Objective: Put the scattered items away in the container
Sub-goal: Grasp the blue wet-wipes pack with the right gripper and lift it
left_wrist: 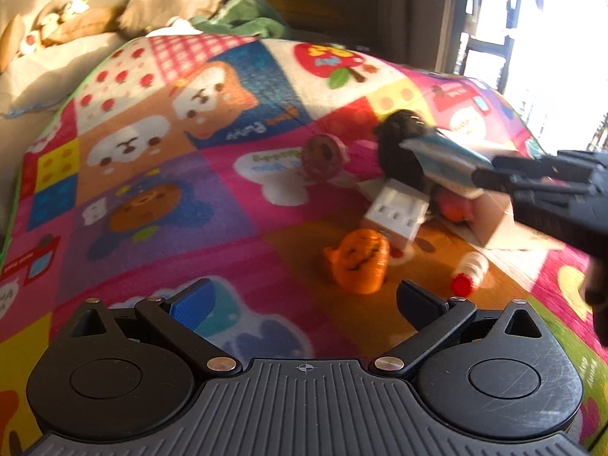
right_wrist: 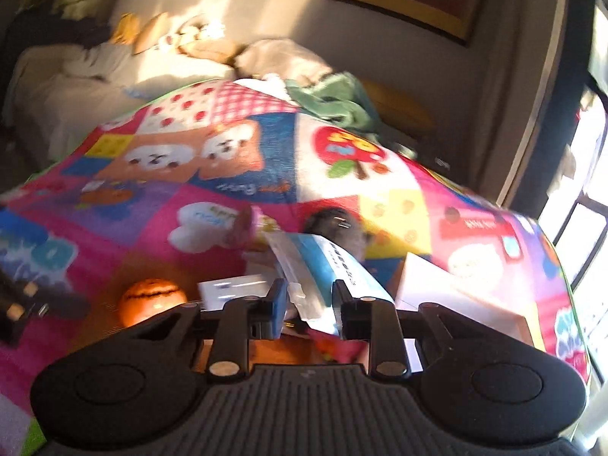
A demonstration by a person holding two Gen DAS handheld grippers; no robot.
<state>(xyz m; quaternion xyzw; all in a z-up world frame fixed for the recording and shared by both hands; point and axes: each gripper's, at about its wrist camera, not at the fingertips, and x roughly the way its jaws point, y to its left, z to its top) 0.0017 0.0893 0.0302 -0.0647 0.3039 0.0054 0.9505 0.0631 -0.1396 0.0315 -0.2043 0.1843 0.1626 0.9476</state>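
Flat glossy packet (right_wrist: 326, 266) between fingers (right_wrist: 277, 300)

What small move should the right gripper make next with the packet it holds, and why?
Probably carry the blue-and-white packet over the open cardboard box and release it there. The right gripper is shut on it and holds it clear of the blanket, while the left gripper is open and empty.

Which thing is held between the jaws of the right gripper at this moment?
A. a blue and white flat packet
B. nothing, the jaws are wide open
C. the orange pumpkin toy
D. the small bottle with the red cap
A: the right gripper has its jaws closed on the blue and white packet, while the pumpkin toy and the red-capped bottle lie on the mat.
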